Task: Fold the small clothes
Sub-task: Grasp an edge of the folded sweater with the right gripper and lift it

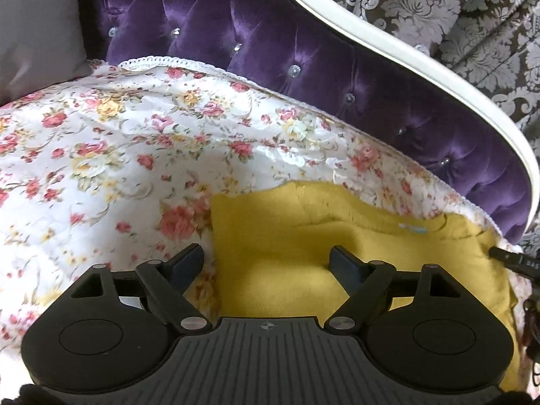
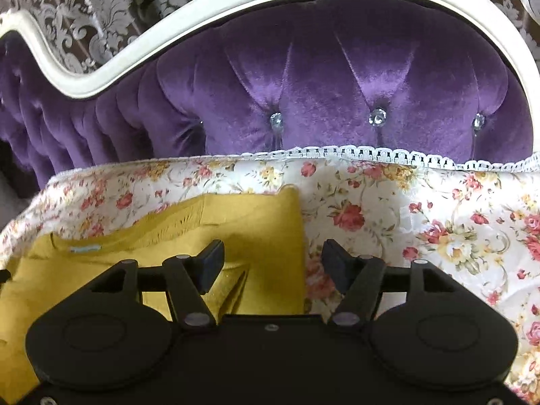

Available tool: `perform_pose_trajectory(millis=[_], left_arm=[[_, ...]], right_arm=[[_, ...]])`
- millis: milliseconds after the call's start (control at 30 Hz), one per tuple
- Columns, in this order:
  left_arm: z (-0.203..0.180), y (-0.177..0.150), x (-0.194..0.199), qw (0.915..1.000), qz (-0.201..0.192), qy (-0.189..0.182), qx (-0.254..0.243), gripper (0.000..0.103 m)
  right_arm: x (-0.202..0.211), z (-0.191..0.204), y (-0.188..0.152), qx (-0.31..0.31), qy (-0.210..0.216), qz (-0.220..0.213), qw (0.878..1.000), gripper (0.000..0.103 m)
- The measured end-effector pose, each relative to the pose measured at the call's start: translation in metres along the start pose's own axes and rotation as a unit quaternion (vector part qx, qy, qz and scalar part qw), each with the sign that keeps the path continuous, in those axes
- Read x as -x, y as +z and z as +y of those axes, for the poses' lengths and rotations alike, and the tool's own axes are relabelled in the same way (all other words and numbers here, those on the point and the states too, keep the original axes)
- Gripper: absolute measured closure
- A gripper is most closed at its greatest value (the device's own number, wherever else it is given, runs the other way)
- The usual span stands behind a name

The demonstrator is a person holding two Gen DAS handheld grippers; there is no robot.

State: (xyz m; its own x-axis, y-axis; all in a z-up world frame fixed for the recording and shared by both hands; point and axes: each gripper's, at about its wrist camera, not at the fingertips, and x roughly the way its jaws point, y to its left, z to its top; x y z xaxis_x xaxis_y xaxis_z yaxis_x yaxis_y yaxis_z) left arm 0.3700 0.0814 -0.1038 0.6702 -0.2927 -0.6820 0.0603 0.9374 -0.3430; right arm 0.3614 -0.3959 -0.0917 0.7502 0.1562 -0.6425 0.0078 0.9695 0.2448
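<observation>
1. Mustard-yellow knit garment (image 1: 287, 253) lies flat on the white quilted cover printed with pink and yellow roses (image 1: 118, 141), which is spread over the seat of a purple tufted velvet sofa with a cream curved frame (image 2: 337, 77); a small pale blue neck label (image 2: 86, 248) shows near its far edge.
2. Your left tool (image 1: 266, 258) stands wide and holds nothing. It straddles the garment's left edge, one finger over the floral cover and the other over yellow cloth.
3. Your right tool (image 2: 271, 258) is also well apart and empty, straddling the garment's right edge; its tip shows at the right margin of the left view.
4. Risk, as I judge it: if you close with a finger set on the cover, you will pinch quilt together with knit and drag the whole cover when you lift.
5. A slanted crease (image 2: 241, 285) sits near your right tool. Grabbing only the top layer there would likely leave the fold lopsided.
6. Soft knit stretches, so uneven pulls from your two hands could skew the edges or bunch the far neckline.
</observation>
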Motion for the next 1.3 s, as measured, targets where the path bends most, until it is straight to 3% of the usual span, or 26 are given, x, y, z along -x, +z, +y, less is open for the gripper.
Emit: perform_pose_trajectory(millis=[33, 100, 133, 167, 233, 333, 433, 500, 567, 667, 700, 800, 867, 967, 1067, 1200, 1300], left_arm=[[-0.001, 0.000, -0.001, 1.0000, -0.004, -0.005, -0.001, 0.039], [-0.002, -0.003, -0.003, 0.9999, -0.004, -0.012, 0.011, 0.094], [-0.003, -0.005, -0.004, 0.9996, -0.001, -0.018, 0.020, 0.094], [-0.005, -0.008, -0.002, 0.9996, -0.010, -0.017, 0.018, 0.094], [-0.015, -0.014, 0.006, 0.9992, -0.036, -0.003, -0.018, 0.094], [-0.031, -0.018, 0.024, 0.9933, -0.087, 0.032, -0.070, 0.095], [-0.039, -0.017, 0.039, 0.9846, -0.136, 0.054, -0.097, 0.095], [-0.042, -0.015, 0.035, 0.9802, -0.134, 0.082, -0.121, 0.095], [-0.040, -0.015, 0.019, 0.9823, -0.104, 0.092, -0.126, 0.094], [-0.026, -0.014, -0.002, 0.9902, -0.038, 0.079, -0.109, 0.086], [-0.022, -0.014, 0.002, 0.9918, -0.038, 0.072, -0.099, 0.075], [-0.009, -0.012, 0.027, 0.9945, -0.059, 0.064, -0.057, 0.059], [-0.010, -0.012, 0.048, 0.9927, -0.085, 0.069, -0.051, 0.049], [-0.025, -0.013, 0.064, 0.9897, -0.098, 0.062, -0.084, 0.046], [-0.046, -0.019, 0.058, 0.9871, -0.073, 0.035, -0.138, 0.044], [-0.061, -0.036, 0.025, 0.9823, -0.028, 0.044, -0.180, 0.043], [-0.054, -0.042, 0.015, 0.9845, -0.023, 0.041, -0.169, 0.041]], right_arm=[[0.000, -0.001, -0.001, 0.000, -0.002, -0.001, 1.000, 0.038], [0.001, -0.001, -0.002, 0.007, -0.021, -0.003, 1.000, 0.054], [0.002, -0.001, -0.002, 0.014, -0.031, -0.007, 0.999, 0.059], [0.006, -0.002, -0.004, 0.017, -0.026, -0.012, 0.999, 0.089], [0.016, -0.001, -0.005, 0.011, 0.002, -0.020, 1.000, 0.091], [0.032, 0.017, -0.008, 0.058, 0.020, -0.046, 0.997, 0.093], [0.044, 0.027, -0.008, 0.080, 0.010, -0.083, 0.993, 0.093], [0.038, 0.025, -0.007, 0.083, -0.017, -0.078, 0.993, 0.093], [0.021, 0.018, -0.008, 0.071, -0.039, -0.047, 0.996, 0.093], [0.007, 0.014, -0.010, 0.059, -0.056, -0.019, 0.997, 0.081], [0.011, 0.014, -0.011, 0.053, -0.055, -0.029, 0.997, 0.075], [0.032, 0.019, -0.012, 0.056, -0.054, -0.060, 0.995, 0.056], [0.046, 0.027, -0.013, 0.066, -0.046, -0.079, 0.994, 0.055], [0.059, 0.036, -0.016, 0.062, -0.016, -0.098, 0.993, 0.048], [0.053, 0.044, -0.019, 0.058, 0.026, -0.069, 0.996, 0.049], [0.031, 0.053, -0.026, 0.072, 0.016, -0.022, 0.997, 0.049], [0.021, 0.053, -0.030, 0.064, 0.007, -0.002, 0.998, 0.048]])
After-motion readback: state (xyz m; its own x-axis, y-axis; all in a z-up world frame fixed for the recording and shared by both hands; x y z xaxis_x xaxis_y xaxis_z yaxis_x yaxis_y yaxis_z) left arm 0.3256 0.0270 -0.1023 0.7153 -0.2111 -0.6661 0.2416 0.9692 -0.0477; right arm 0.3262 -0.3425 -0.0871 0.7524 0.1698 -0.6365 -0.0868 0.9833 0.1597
